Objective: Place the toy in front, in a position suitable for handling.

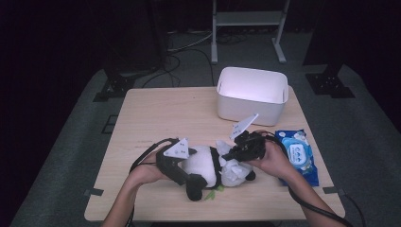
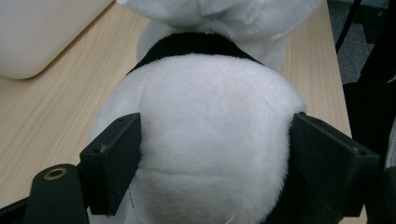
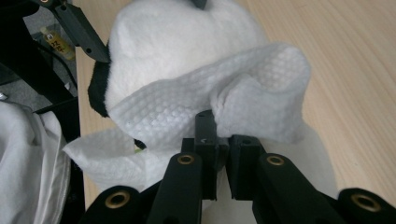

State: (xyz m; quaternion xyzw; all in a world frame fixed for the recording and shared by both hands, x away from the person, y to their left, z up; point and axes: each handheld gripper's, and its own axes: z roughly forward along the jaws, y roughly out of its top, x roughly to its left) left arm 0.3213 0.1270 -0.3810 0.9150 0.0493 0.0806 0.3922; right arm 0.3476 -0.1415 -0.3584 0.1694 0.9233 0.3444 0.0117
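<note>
The black left gripper (image 2: 210,154) has its jaws spread wide and pressed against both flanks of the black-and-white plush panda toy (image 2: 210,121), which lies on the pale wooden table (image 1: 156,113) near its front edge. The black right gripper (image 3: 222,140) is pinched tight on a white embossed wet wipe (image 3: 205,100) draped over the panda's head.

Fluffy black-and-white plush panda toy (image 2: 210,130) looked soft; dimpled white paper wipe (image 3: 210,102) looked matt; pale wooden table (image 1: 165,113) showed smooth grain.
</note>
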